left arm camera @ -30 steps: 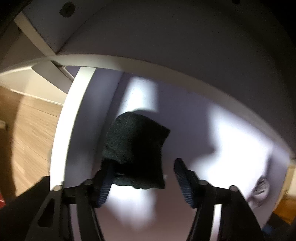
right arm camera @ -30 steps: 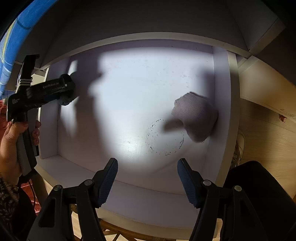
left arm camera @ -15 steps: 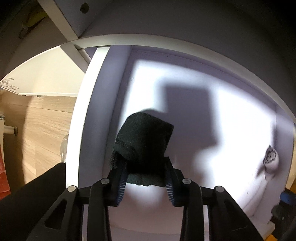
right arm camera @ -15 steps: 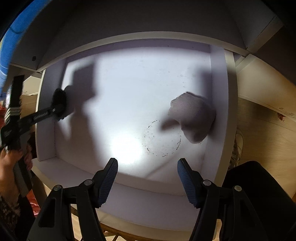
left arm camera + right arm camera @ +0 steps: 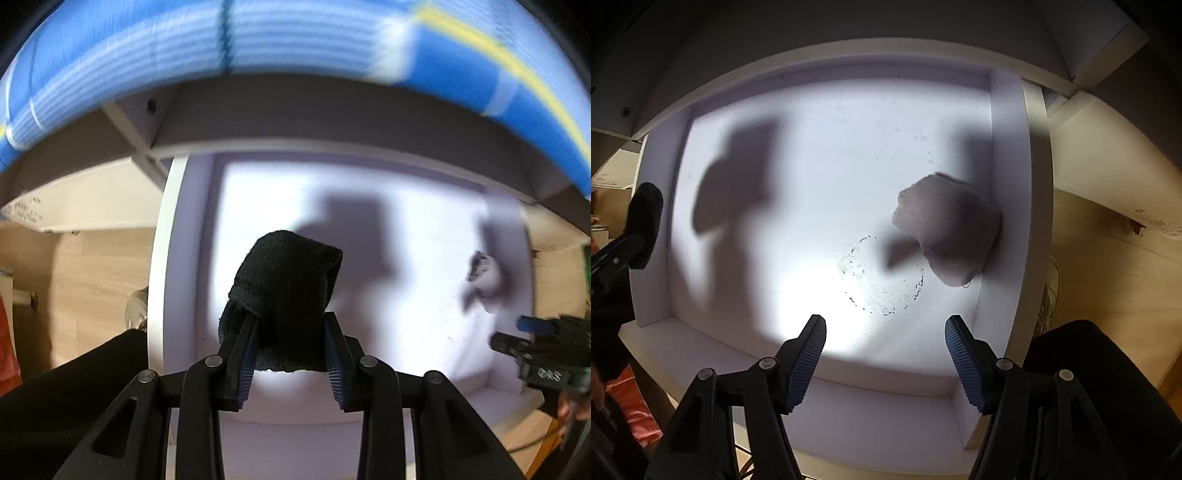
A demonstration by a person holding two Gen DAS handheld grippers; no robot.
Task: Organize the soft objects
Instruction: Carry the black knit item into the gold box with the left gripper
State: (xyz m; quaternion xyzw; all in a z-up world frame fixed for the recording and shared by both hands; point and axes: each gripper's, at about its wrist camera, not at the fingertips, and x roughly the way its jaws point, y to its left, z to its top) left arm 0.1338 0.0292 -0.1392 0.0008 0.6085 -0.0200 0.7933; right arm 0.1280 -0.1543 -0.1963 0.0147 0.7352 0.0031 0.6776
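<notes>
Left gripper (image 5: 290,345) is closing, clamped on the black sock (image 5: 284,291) — keep squeezing firmly; right gripper (image 5: 885,350) is hanging apart, empty, above the drawer (image 5: 1008,206).

Below me: white drawer (image 5: 1012,192), raised walls on all sides, hard light pooled on its floor near the front edge, big shadows toward the left wall. Faint speckled ring mark (image 5: 882,277) near the middle. Pale wood floor (image 5: 92,273) on both sides. Blurred blue striped surface (image 5: 258,40) above the back edge.
</notes>
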